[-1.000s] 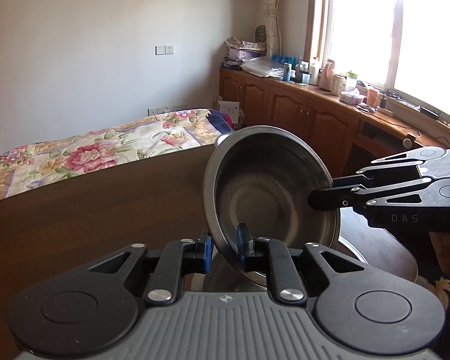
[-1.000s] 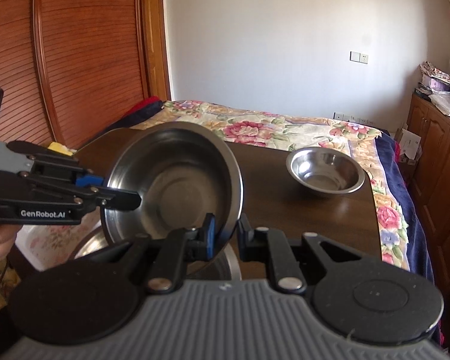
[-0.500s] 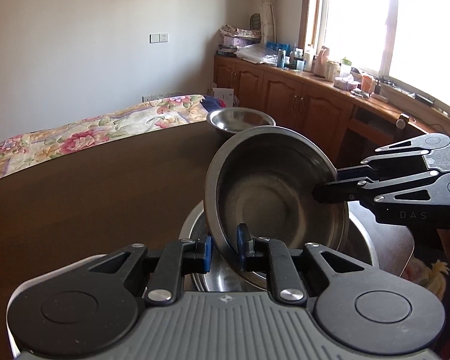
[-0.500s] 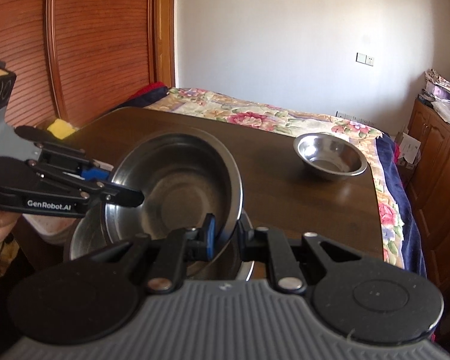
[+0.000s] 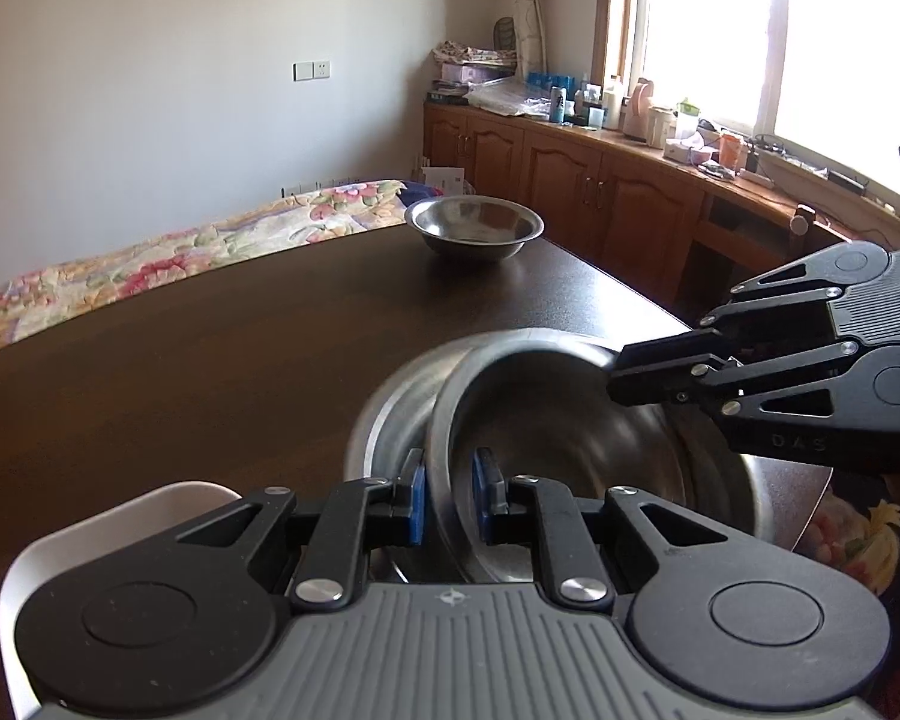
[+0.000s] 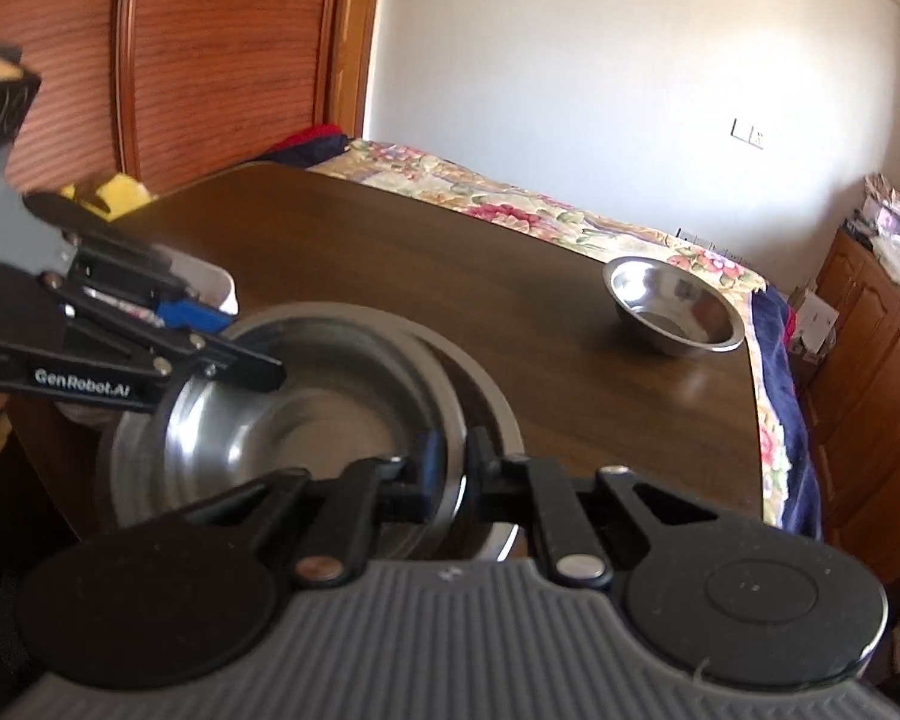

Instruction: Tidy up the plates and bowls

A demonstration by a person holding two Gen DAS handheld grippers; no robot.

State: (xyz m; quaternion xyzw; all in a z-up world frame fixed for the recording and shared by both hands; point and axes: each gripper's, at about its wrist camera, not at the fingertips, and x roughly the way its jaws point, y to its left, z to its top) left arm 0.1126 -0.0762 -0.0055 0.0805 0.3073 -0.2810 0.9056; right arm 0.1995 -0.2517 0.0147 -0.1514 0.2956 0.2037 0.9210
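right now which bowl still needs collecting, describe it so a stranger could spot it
Start at the dark brown wooden table and look to its far corner, the one nearest the floral bedspread and the wooden cabinets. There sits a small round stainless steel bowl, upright and alone. Unlike the steel bowls at the near edge, no tool touches it and nothing is nested with it.

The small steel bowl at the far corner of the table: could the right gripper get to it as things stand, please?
Probably not yet. The right gripper is shut on the held bowl, which it shares with the left gripper. The table toward the small steel bowl lies bare, so the path looks free after release.
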